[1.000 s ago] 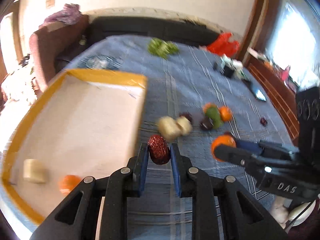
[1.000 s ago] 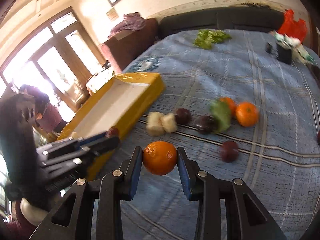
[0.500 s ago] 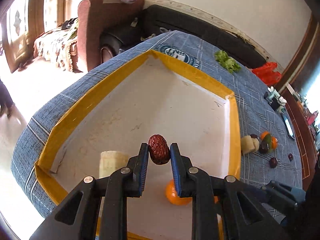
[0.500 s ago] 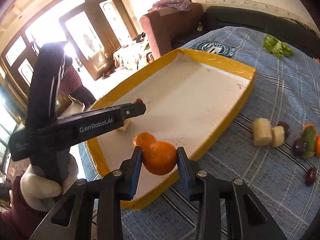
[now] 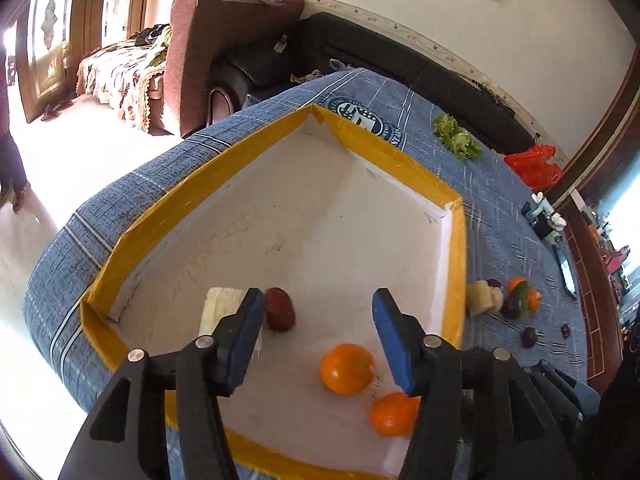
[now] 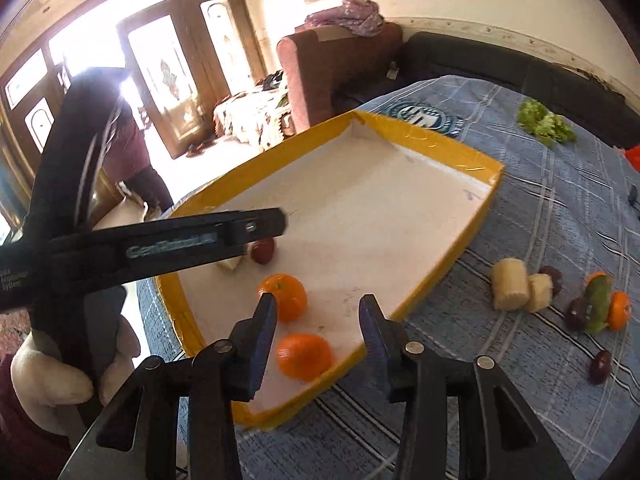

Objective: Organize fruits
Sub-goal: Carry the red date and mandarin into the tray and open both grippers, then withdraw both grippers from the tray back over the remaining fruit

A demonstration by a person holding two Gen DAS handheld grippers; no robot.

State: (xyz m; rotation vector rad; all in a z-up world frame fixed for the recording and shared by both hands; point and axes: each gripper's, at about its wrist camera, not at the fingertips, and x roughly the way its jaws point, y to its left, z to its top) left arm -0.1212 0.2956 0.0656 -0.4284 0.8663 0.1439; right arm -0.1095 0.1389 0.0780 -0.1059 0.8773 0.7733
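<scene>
Fruit sits loose in the tray now. My left gripper point(image 5: 318, 328) has just been opening, its pads gripping nothing. The red date point(image 5: 280, 309) lies on the tray floor just beside the left pad, and I can't tell if it touches that pad. A pale banana chunk point(image 5: 218, 312) is half hidden behind that finger. My right gripper point(image 6: 318, 330) has also just been opening, pads clear of the orange point(image 6: 304, 356), which is blurred, low between them by the near wall. A second orange point(image 6: 286, 296) sits just past it, partly covered by the left fingertip.

Tray point(image 5: 404, 160) has yellow rims and a white floor; its near corner is cut off by my fingers. It rests on the blue checked cloth point(image 6: 560, 208).

To the right on the cloth lie more fruit point(image 6: 560, 300): banana chunks, dark dates, an orange, something green, small and soft-edged. Lettuce point(image 6: 544, 122) lies further back. A gloved hand point(image 6: 52, 376) holds the left tool, partly cut off at the edge of the right wrist view.
</scene>
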